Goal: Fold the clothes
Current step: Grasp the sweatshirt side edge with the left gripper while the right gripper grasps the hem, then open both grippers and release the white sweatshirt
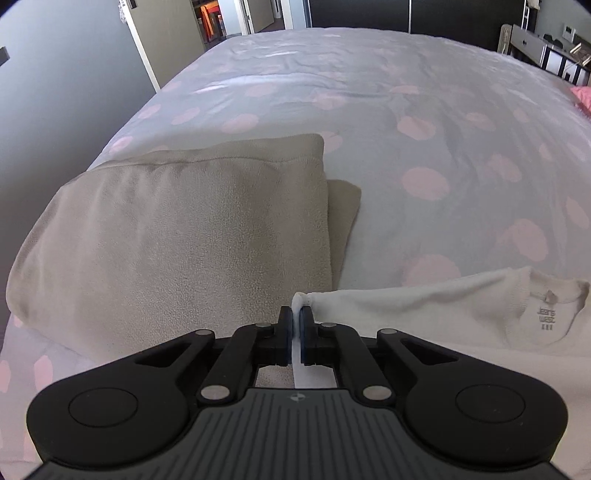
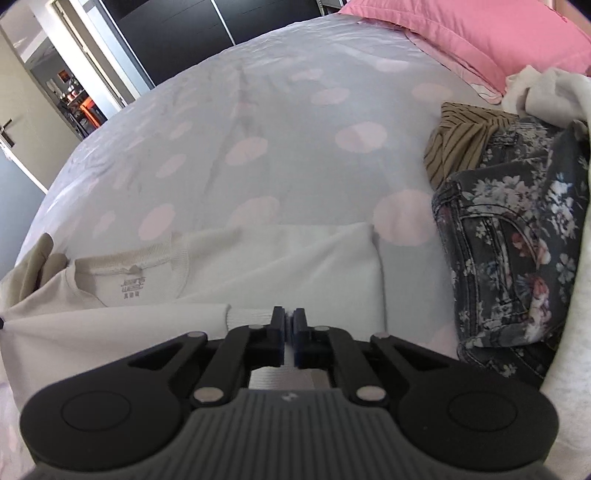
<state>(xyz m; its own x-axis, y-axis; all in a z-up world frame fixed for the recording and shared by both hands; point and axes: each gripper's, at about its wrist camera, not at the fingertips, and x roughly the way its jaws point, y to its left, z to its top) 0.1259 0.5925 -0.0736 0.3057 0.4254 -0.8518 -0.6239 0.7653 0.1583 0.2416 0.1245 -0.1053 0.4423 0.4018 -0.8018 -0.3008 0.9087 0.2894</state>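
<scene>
Knitwear, soft and light: the white sweater (image 2: 280, 266) lies flat on the bed (image 2: 258, 147). Left tool (image 1: 296, 317) is clamped on 1 bunched edge, right tool (image 2: 289, 321) on a ribbed edge. Pinched edges should hold; loose cloth will sag.

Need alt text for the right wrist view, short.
The right gripper is shut on the ribbed edge of a white cotton sweatshirt lying on a grey bedspread with pink dots. To its right sit dark floral jeans, a striped olive garment and a pink pillow.
</scene>
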